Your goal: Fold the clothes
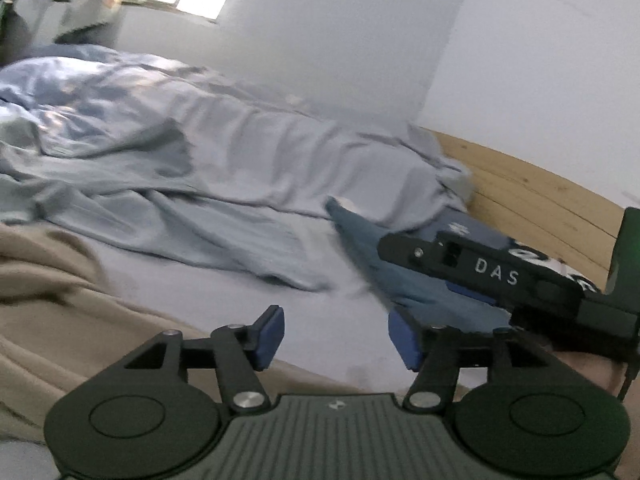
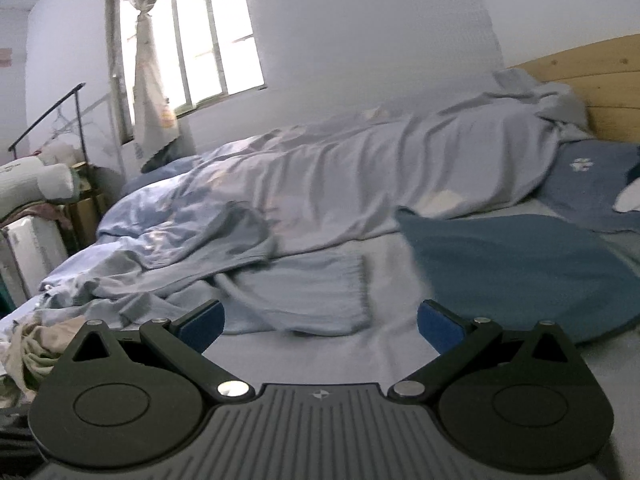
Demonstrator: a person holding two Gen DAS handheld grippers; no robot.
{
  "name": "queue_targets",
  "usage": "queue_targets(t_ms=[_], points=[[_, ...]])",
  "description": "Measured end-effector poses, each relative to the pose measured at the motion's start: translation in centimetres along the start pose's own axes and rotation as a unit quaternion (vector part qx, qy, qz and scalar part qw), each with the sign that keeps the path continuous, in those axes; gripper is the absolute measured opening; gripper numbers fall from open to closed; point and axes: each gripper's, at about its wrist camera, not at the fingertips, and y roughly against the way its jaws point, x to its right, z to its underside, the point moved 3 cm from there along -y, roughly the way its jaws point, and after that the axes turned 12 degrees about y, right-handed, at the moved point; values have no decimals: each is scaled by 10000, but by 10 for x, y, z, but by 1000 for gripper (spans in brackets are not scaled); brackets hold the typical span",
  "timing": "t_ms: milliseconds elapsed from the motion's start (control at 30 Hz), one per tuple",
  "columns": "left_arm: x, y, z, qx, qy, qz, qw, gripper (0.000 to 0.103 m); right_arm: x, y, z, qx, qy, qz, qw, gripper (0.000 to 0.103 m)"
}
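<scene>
Right wrist view: right hand-held gripper (image 2: 320,326) jaws spread wide, nothing between the pads, hanging just over the sheet (image 2: 320,348). Left hand-held gripper (image 1: 336,336) is spread about halfway, also empty; in the left view the right unit's body sits close on its right side, so the two hands are nearly side by side. Candidate clothes: teal garment (image 2: 520,268) lies flat ahead-right on the bed, one corner kicked up near the duvet (image 2: 360,168); a light blue piece (image 2: 304,292) lies flat dead ahead with a stitched hem on its right edge; a tan cloth (image 1: 52,304) sits bunched low-left in the left view, and a crumpled pile (image 2: 28,344) at the far left. All of it reads as light, limp fabric: no stiffness, will sag and drag, not fragile, and grips fine on rubber pads. My call is to pinch at corners or along a hem, both hands on one edge, and take one layer only, since the sheet underneath is near the same colour as the light blue piece and easy to snag along with it. Edges: the teal near rim curves toward the mattress edge, lower right; wooden headboard (image 2: 592,80) bounds the right, wall behind. Open room is the flat strip of sheet between grippers and duvet, enough for a fold but narrow; the duvet bulk blocks anything deeper. Pillow (image 2: 592,180) sits just beyond the teal, touching or overlapping it, can't tell which. Frames are motion-blurred, so fine seams are unreadable.
</scene>
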Motion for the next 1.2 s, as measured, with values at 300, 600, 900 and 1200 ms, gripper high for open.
queue_targets(t_ms=[300,600,900,1200], points=[[-71,45,-29,401,146,-895,9951,59,-79,-41,-1,-62,153,-595,9981,103],[-132,82,-52,856,484,-1768,9793,59,-152,-65,8,-180,686,-1191,9904,103],[-171,104,-60,1276,893,-2085,9655,59,-189,-77,20,-307,1016,-1523,9826,103],[-159,76,-78,1039,981,-1556,9774,58,-181,-66,40,-530,1384,-1760,9732,103]])
